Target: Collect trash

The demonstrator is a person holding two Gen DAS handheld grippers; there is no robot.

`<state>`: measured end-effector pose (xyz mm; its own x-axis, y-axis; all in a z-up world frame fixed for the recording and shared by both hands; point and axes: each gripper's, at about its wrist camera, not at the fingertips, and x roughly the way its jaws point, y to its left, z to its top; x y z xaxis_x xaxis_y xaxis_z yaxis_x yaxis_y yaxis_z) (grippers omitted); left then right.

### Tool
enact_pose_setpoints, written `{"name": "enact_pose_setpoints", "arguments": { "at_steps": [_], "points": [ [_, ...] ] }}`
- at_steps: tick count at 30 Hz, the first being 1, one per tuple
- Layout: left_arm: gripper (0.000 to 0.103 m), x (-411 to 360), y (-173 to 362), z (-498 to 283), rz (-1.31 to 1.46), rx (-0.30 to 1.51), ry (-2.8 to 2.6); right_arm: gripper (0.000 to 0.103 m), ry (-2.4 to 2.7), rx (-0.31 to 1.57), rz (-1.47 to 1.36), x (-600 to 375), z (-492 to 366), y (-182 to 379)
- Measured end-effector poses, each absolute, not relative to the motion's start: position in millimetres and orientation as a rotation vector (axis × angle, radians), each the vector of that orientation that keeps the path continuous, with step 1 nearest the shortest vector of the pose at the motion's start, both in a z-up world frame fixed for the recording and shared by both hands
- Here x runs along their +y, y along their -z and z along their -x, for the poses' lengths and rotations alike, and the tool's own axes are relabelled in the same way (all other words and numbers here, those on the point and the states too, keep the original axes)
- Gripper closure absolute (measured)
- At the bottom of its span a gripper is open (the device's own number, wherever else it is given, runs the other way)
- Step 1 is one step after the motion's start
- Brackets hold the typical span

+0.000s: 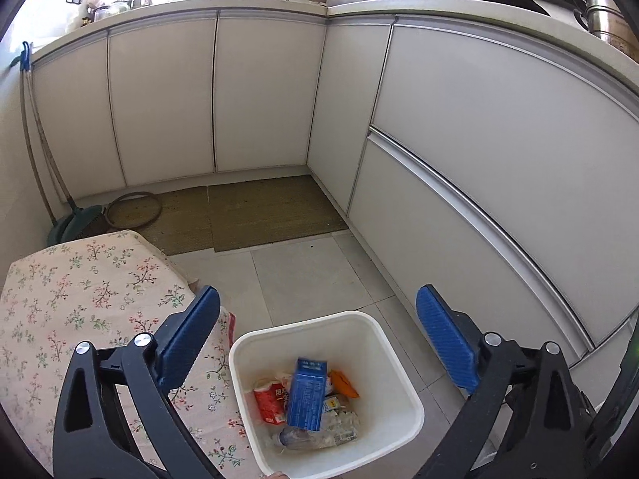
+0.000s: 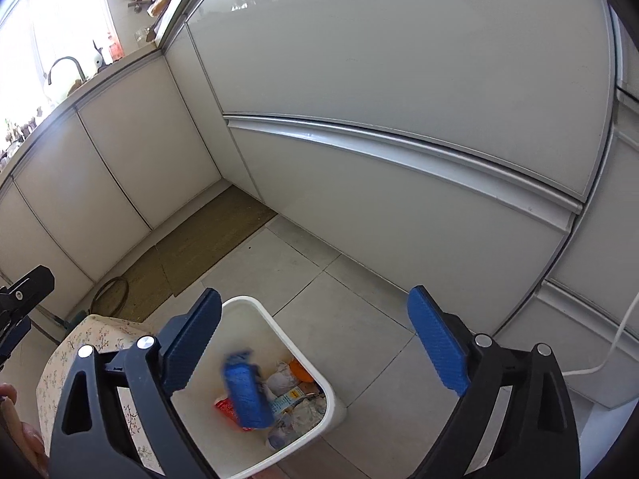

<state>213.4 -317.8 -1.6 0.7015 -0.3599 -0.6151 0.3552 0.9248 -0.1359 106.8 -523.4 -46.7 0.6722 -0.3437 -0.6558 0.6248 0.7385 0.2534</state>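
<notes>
Trash filled the bottom of a white, square plastic bin [image 1: 325, 395] that stood on the pale grey tiled floor [image 1: 303, 275] in the corner of a kitchen. On top of the pile lay a blue rectangular carton [image 1: 305, 395], leaning over a red printed wrapper [image 1: 271, 399], an orange packet [image 1: 344, 384] and a crushed clear plastic bottle [image 1: 303, 437]. In the right wrist view the carton looked blurred.

Both claws hung above the bin, pointing down at it. The left claw [image 1: 317, 343] stood wide, its blue ribbed pads far apart with nothing between them. The right claw [image 2: 315, 345] was just as wide and held nothing either.

Just beside the bin on its left stood a low surface covered with a cream floral cloth [image 1: 80, 299]. Beyond it a brown woven mat [image 1: 259, 211] lay on the floor against the white cabinet doors [image 1: 263, 95], and a broom [image 1: 76, 223] leaned in the far left corner.
</notes>
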Motion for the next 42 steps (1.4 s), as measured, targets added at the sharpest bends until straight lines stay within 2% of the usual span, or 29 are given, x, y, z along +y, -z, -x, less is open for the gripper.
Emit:
{"name": "enact_pose_setpoints", "arguments": {
  "at_steps": [13,15,23,27,32,42],
  "points": [
    [0.007,-236.0,-31.3,-139.7,-0.034,0.571,0.296,0.011,0.454,0.559,-0.381,-446.2,-71.2,3.9],
    [0.007,-218.9,-36.9,-122.1,-0.034,0.534,0.292,0.007,0.433,0.553,-0.370,-428.9,-59.3,1.4],
    [0.007,-152.1,-40.6,-64.2,-0.081,0.485,0.221,0.007,0.337,0.450,-0.263,-352.2,0.1,-13.7],
    [0.007,-112.4,-36.9,-37.8,-0.050,0.484,0.188,0.007,0.284,0.440,-0.265,-317.6,22.6,-15.8],
    [0.007,-74.7,-21.2,-17.5,-0.015,0.514,0.160,0.007,0.213,0.521,-0.252,-284.5,31.8,0.0],
    [0.007,-36.5,8.3,-11.5,0.019,0.551,0.155,0.007,0.250,0.474,-0.097,-240.7,31.8,15.3]
  ]
}}
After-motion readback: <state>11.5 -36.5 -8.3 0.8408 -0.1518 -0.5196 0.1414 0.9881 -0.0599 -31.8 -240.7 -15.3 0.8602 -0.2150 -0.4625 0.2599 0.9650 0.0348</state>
